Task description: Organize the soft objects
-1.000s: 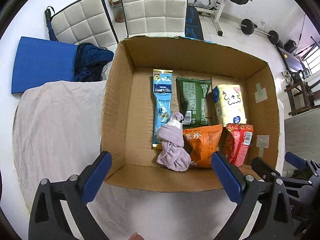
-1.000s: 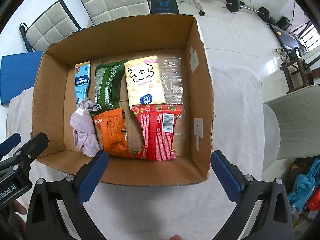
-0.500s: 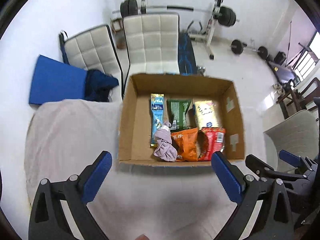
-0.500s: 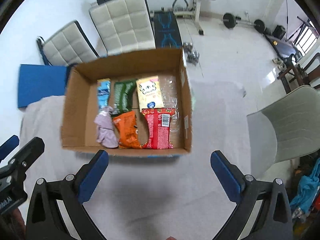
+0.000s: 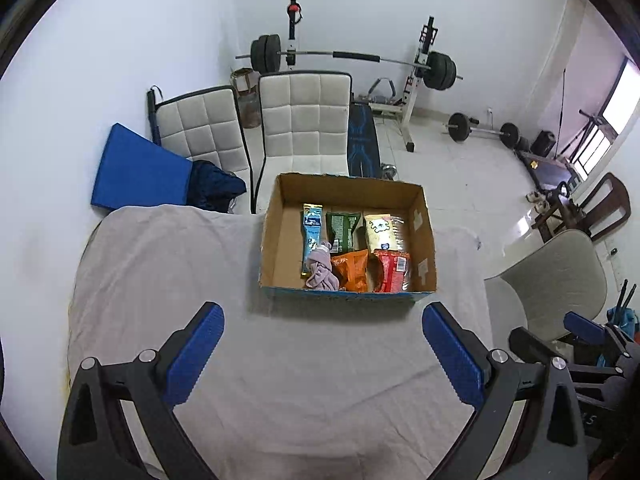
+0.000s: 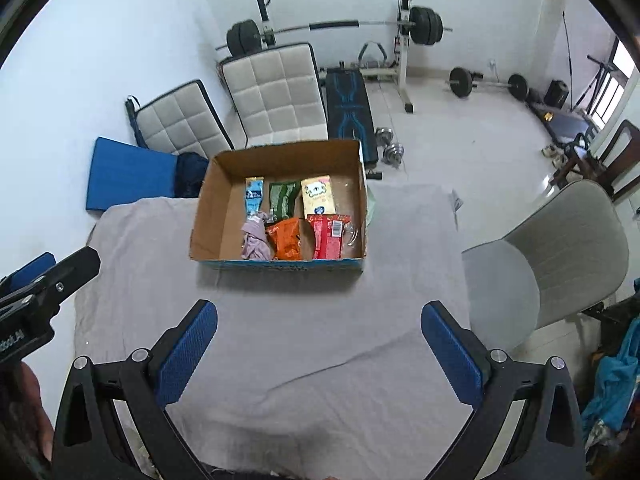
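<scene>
Two pairs of tongs hang over the near half of the counter (image 5: pixel 168 280), which is draped in a pale grey cloth. The left tongs (image 5: pixel 322 346) are spread wide with nothing between their blue pads, and the right tongs (image 6: pixel 319 342) are spread just as wide and equally empty. Both sit well back from the cardboard box (image 5: pixel 276 240), which stands open-topped toward the far side of the counter.

Inside the box the soft things lie flat on the bottom. Along the back row, from left, are a long blue packet (image 5: pixel 312 226), a green packet (image 5: pixel 341 229) and a pale yellow pack with a cartoon face (image 5: pixel 381 232). In front of those are a crumpled lilac cloth (image 5: pixel 320 272), resting on the lower end of the blue packet, then an orange packet (image 5: pixel 354 270) touching it, and a red packet (image 5: pixel 394 270) beside that. The left part of the box floor is bare cardboard.

Beyond the counter stand two white quilted chairs (image 5: pixel 304 120), a blue mat (image 5: pixel 136 168) against the wall, and a barbell rack (image 5: pixel 356 58). A grey chair (image 6: pixel 560 248) sits off the right end of the counter
</scene>
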A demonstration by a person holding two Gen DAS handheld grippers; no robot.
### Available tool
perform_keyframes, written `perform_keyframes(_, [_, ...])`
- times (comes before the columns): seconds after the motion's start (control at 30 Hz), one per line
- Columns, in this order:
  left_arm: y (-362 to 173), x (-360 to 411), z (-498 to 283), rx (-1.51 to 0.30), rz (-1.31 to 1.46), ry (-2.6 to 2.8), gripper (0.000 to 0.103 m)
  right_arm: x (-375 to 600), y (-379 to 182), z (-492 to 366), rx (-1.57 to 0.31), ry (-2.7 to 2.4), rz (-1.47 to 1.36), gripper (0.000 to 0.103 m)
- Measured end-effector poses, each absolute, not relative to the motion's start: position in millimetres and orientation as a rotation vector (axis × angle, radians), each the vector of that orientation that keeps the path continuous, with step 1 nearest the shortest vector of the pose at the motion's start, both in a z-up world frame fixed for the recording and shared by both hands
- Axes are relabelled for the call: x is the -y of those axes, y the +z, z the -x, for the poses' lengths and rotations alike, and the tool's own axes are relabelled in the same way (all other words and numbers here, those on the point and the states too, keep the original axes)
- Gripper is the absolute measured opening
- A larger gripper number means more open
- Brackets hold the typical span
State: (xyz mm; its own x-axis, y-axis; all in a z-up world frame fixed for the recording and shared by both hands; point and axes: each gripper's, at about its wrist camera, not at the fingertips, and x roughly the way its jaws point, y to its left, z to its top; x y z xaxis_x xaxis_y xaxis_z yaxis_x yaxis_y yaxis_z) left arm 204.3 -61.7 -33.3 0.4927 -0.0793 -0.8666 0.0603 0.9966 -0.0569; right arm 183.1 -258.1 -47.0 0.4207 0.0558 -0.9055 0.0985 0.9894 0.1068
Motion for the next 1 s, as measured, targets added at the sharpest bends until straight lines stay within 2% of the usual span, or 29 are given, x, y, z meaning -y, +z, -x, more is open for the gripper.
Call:
perform_keyframes(0.2, [-18, 58, -177, -1.048, 0.003, -0.050, 0.102, 254, -3, -140, -1.067, -0.019, -0.143, 0.103])
perform_keyframes(0.5, [-6, 60, -150, -1.034, 0.008, -0.042, 0.102, 253, 17, -99, -1.055, -0.042, -0.125, 0.103])
perform_keyframes(1.0, [-7, 65, -165, -0.956, -0.013, -0.012, 0.102, 262, 20, -125, -0.986, -0.127, -0.084, 0.103])
